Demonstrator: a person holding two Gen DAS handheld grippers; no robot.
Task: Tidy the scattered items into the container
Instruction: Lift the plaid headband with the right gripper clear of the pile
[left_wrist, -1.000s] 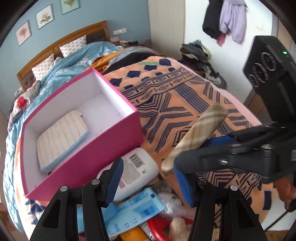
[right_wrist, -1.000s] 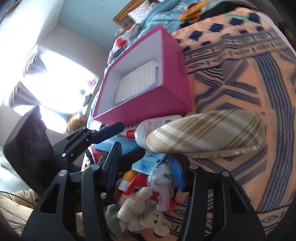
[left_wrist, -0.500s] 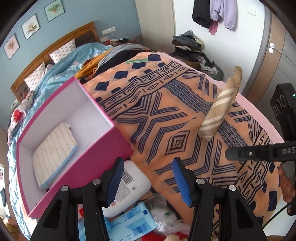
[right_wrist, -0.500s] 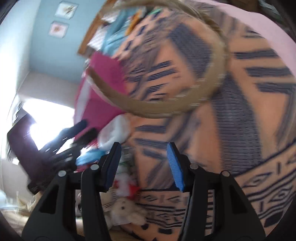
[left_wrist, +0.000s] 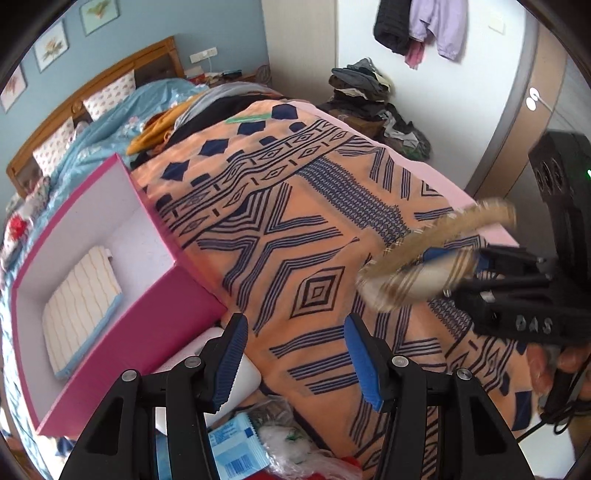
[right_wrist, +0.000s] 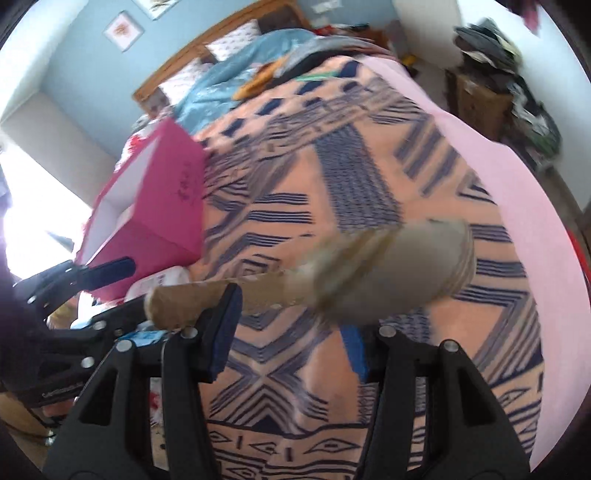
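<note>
Two grippers show in the left wrist view. Low in the picture, the left gripper (left_wrist: 293, 360) hangs with its blue pads apart and nothing between them, released over the orange patterned blanket (left_wrist: 295, 229) on the bed. Just left of its left finger lies a white bottle (left_wrist: 243, 376), partly hidden, and below it near the bottom edge sit a blue packet (left_wrist: 236, 443) and a crumpled clear bag (left_wrist: 291, 443). On the left stands the pink box (left_wrist: 129, 339), open at the top, with a cream striped pouch (left_wrist: 79, 306) lying flat on its white floor. At the right edge the right gripper (left_wrist: 458, 262) reaches in from the side, and a plaid slipper (left_wrist: 424, 258) sits across its fingers, blurred, raised above the blanket and well apart from the box. Part of a hand (left_wrist: 561, 365) shows behind that gripper.

From the right wrist view, the right gripper (right_wrist: 291, 339) has the plaid slipper (right_wrist: 388, 273) lying across it just beyond the pads, toe to the right and heel to the left. Its left pad (right_wrist: 225, 325) overlaps the slipper's heel edge; the picture is too smeared to show whether both pads press on it, so I cannot tell if it is clenched. The pink box (right_wrist: 162, 206) stands far left on the blanket (right_wrist: 369, 166), well apart from the slipper. The left gripper (right_wrist: 107, 273) shows at the left, its fingers near the box's near corner.
</note>
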